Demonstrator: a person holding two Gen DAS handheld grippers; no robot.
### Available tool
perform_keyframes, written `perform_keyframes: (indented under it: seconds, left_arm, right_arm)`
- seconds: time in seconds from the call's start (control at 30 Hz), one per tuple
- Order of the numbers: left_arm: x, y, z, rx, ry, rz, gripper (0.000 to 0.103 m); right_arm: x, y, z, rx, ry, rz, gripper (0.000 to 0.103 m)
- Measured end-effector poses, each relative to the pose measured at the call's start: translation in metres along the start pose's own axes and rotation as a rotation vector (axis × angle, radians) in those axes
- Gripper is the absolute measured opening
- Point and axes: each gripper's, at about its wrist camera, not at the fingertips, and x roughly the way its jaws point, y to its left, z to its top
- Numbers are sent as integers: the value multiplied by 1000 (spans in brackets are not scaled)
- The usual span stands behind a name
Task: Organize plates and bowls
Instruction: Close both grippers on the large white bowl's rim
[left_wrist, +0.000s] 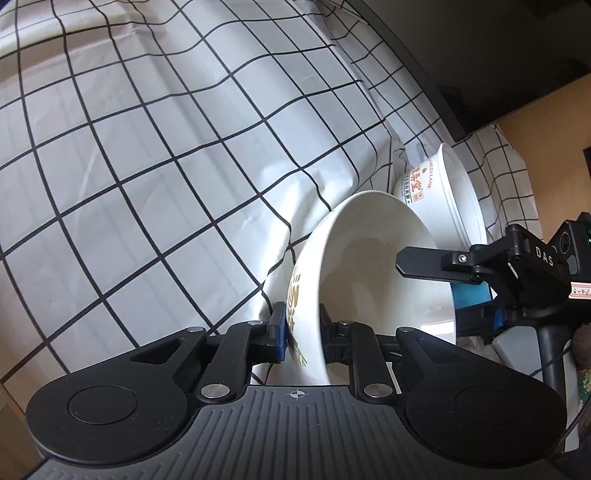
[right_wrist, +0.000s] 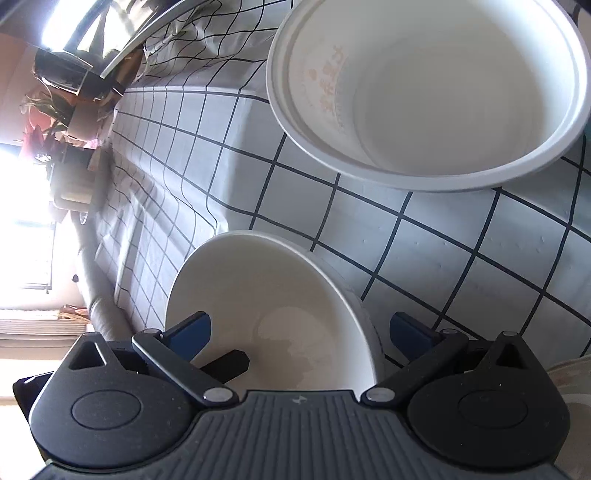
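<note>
A glossy, smooth ceramic bowl (left_wrist: 373, 280) (gold print on its wall) sits beside a matt plastic tub (right_wrist: 428, 92); creased checked cloth (left_wrist: 155, 155) covers the tabletop; tool (left_wrist: 303, 332) housings look matt black plastic.

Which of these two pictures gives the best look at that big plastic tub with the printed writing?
The right wrist view: the plastic tub fills the top, its whole rim and empty inside visible. The left wrist view shows only its printed side, partly hidden behind the ceramic bowl.

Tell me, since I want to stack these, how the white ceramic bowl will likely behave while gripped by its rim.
The ceramic bowl looks glazed and smooth, so it may slip in the left gripper, which pinches only its wall. It looks thick-walled, so probably heavy and breakable if dropped. Held at one edge, it will likely tilt.
</note>
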Motion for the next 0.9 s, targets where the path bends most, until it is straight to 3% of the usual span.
perform_keyframes:
  seconds: [0.2,0.5,0.73,0.9]
  left_arm:
    - [0,3,-1,-6,-6,-19,20]
    - [-1,5,-3,-22,-13,-22,20]
    - [0,4,-2,-20,-11,-17,20]
    - [2,-4,0,8,15,20,17]
  right_arm:
    - [2,-3,8,-46,60,27,103]
    - [-2,-10,6,-21,43,66,103]
    - [1,10,-8,-207,21,11,102]
    - [2,29,-30,-375,-47,-103,83]
